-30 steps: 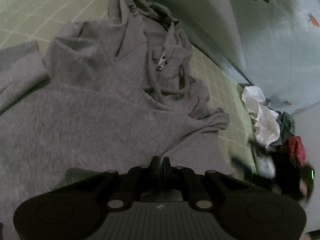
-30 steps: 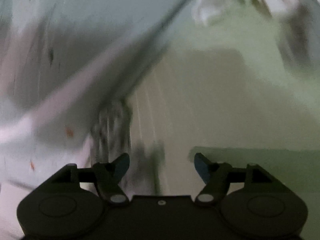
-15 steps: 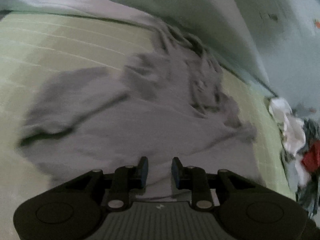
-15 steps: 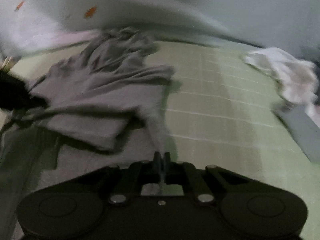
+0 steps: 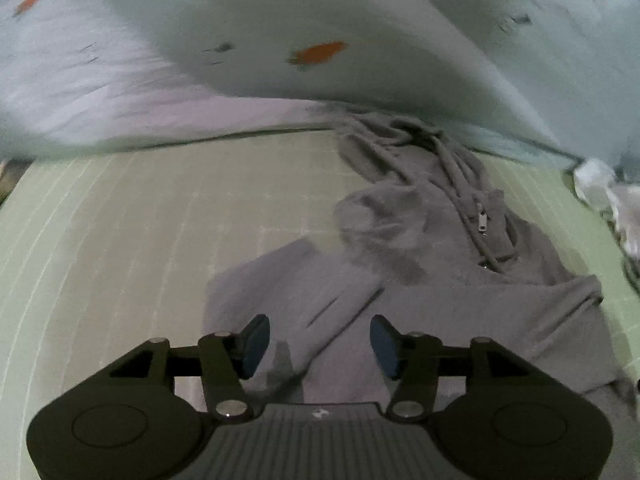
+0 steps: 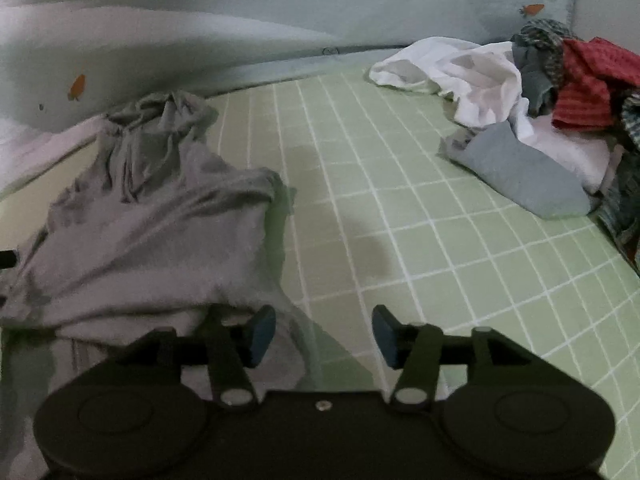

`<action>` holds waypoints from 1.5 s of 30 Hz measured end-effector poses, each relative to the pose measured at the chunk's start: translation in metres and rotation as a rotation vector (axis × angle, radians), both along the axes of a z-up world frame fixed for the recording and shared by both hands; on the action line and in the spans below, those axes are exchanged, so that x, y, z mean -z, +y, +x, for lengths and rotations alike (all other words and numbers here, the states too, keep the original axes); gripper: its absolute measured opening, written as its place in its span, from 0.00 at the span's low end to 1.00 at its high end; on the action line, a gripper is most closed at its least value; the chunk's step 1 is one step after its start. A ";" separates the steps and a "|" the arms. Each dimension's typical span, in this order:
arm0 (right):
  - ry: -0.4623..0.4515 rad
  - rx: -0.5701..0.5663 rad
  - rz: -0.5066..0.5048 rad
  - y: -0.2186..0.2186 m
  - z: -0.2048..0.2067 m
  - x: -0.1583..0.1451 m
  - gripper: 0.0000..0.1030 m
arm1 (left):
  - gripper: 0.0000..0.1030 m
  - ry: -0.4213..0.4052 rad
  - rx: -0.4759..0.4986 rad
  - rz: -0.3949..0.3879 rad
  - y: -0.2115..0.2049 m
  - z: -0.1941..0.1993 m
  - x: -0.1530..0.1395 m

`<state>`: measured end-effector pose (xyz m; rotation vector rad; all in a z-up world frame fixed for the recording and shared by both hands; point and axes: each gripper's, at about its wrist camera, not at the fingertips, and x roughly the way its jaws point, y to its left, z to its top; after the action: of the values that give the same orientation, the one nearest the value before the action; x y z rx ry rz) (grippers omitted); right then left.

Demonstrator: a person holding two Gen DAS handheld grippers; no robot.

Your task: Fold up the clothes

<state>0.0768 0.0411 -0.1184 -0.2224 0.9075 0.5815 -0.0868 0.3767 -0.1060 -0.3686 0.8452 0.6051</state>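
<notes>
A grey zip hoodie (image 5: 452,292) lies partly folded on the green checked sheet (image 5: 120,248), its hood bunched against the far bedding. My left gripper (image 5: 319,344) hovers over the hoodie's near left corner with its jaws opening; the cloth lies below the pads, none of it pinched. In the right wrist view the same hoodie (image 6: 152,236) fills the left side. My right gripper (image 6: 323,334) hangs above the hoodie's right edge, where cloth meets sheet. Its jaws are opening too, with nothing gripped.
A heap of unfolded clothes (image 6: 532,120), white, grey-blue and red, sits at the far right of the bed. A pale blue quilt with carrot prints (image 5: 320,52) runs along the back. Bare green sheet (image 6: 420,208) lies between the hoodie and the heap.
Both grippers let go of the hoodie's cloth and their jaws spread apart. Each lifted and pulled back a little, so more of the bed shows. The hoodie lies flatter than before.
</notes>
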 end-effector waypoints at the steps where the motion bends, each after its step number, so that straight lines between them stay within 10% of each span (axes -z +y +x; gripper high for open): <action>1: -0.003 0.001 -0.002 0.002 -0.001 0.000 0.53 | 0.55 0.016 0.001 -0.003 0.002 0.010 0.006; 4: 0.000 0.007 -0.008 0.006 -0.004 0.000 0.53 | 0.44 0.037 -0.020 -0.029 0.008 0.028 0.020; 6: 0.005 0.010 -0.002 0.004 -0.007 -0.001 0.53 | 0.09 -0.009 -0.054 -0.048 0.009 0.024 0.012; 9: 0.004 0.008 0.015 -0.001 -0.008 -0.004 0.53 | 0.08 -0.023 -0.068 0.149 -0.013 0.015 -0.025; 12: 0.000 0.011 0.043 -0.009 -0.005 -0.008 0.52 | 0.06 -0.141 -0.043 0.174 -0.035 0.005 -0.069; 21: 0.002 0.154 0.179 -0.072 0.032 -0.029 0.50 | 0.20 -0.513 0.398 -0.274 -0.162 0.087 -0.126; 24: 0.066 0.215 0.283 -0.103 0.046 -0.025 0.53 | 0.65 -0.472 0.414 -0.245 -0.189 0.094 -0.121; 30: 0.303 0.334 0.576 -0.137 0.070 0.013 0.65 | 0.70 -0.298 0.136 -0.192 -0.153 0.057 -0.083; 36: 0.218 0.293 0.349 -0.095 0.086 0.034 0.76 | 0.70 0.008 -0.111 -0.048 -0.114 0.032 -0.033; 42: 0.011 0.052 0.063 -0.034 0.083 0.045 0.86 | 0.70 0.074 -0.171 -0.058 -0.088 0.035 0.001; 44: 0.003 -0.016 0.071 -0.029 0.084 0.043 0.67 | 0.70 0.090 -0.171 -0.049 -0.084 0.039 0.009; 45: -0.002 -0.051 0.077 -0.027 0.084 0.042 0.16 | 0.70 0.096 -0.177 -0.049 -0.081 0.042 0.012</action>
<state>0.1611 0.0138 -0.1604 -0.1765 0.8776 0.6620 -0.0451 0.2954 -0.1182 -0.4653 0.9262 0.7718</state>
